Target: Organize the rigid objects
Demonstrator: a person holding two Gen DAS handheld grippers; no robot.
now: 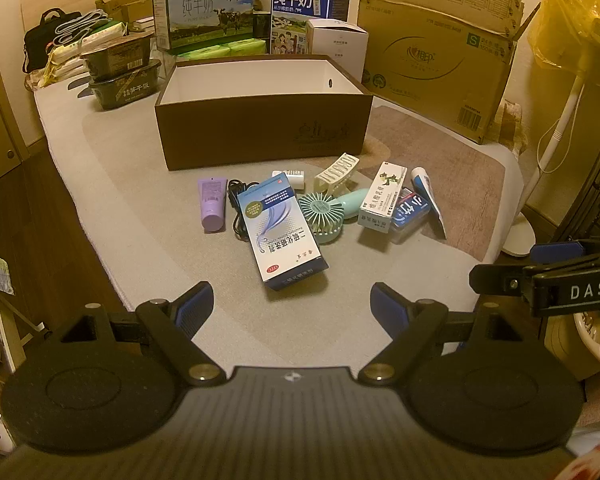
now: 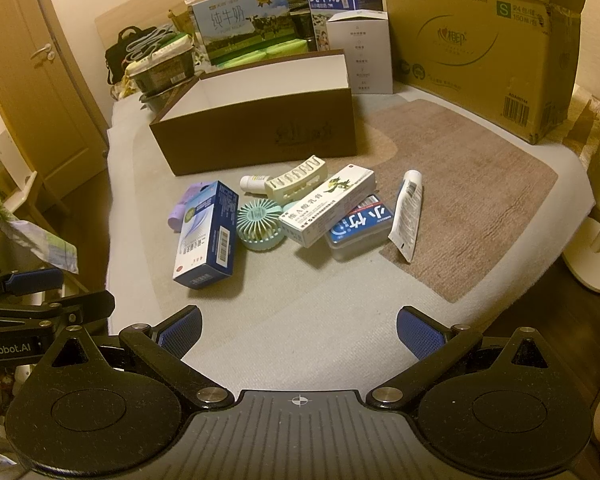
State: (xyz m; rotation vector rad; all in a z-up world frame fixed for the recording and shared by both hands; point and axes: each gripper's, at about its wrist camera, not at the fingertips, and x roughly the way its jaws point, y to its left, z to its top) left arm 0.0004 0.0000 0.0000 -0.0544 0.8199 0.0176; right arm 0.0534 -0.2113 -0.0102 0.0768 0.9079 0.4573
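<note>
Both tongs, left gripper (image 1: 292, 304) and right gripper (image 2: 299, 330), sit spread and empty, brown box (image 1: 260, 128) beyond them looks empty, whole pile (image 1: 320, 208) just ahead untouched, so basically nothing's done yet.

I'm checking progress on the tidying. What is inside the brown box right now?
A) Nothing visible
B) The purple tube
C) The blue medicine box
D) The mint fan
A: the brown box shows only bare white walls, while the fan, purple tube and medicine box lie in front of it.

small items (image 1: 284, 228) clustered before open box (image 1: 260, 132)
</note>
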